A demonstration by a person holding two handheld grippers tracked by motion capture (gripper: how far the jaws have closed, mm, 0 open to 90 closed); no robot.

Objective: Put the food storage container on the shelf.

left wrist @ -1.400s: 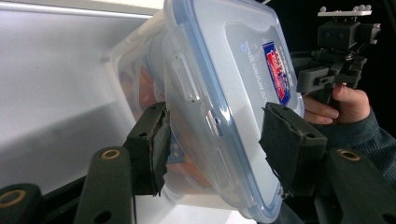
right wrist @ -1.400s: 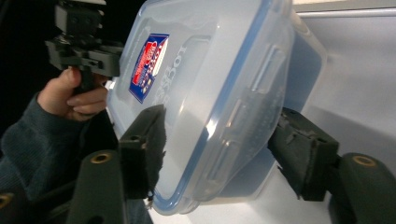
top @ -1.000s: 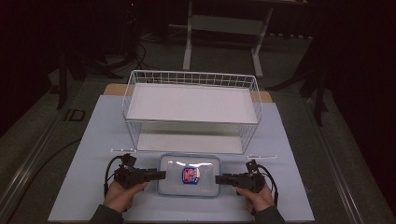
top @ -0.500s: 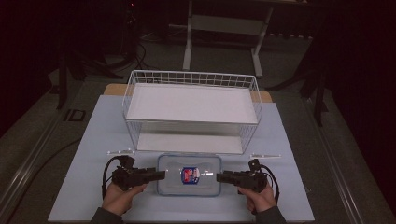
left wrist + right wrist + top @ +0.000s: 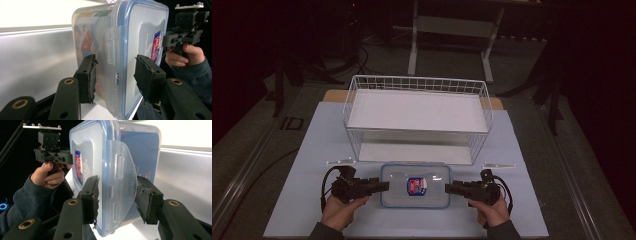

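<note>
In the high view, a clear rectangular plastic food box with a blue-rimmed snap lid and a red-and-blue label (image 5: 415, 185) lies flat on the pale blue desk (image 5: 302, 200), near its front edge and just in front of a white wire basket with a white floor (image 5: 417, 117). The left tool (image 5: 377, 186) comes in from the box's left short end and the right tool (image 5: 452, 188) from its right short end, each held level in a hand, the black jaws reaching the box's ends (whether they touch cannot be told from this height). In the left gripper view, the box (image 5: 130, 50) stands between the two black jaws with its lid facing right; the jaws straddle the clear locking flap on that end, the left pad against the box's body side, the right pad standing apart from the lid with a gap showing, so this tool is spread around the end rather than pinching it. Coloured contents show dimly through the wall. Farther off, the other hand (image 5: 185, 53) holds its tool at the far end. In the right gripper view, the box (image 5: 100, 157) again sits between the jaws, lid facing left, its clear flap (image 5: 121, 177) swung outward from the end; the left pad lies close at the lid's rim, the right pad close at the flap's edge, and whether they press I cannot tell.
</note>
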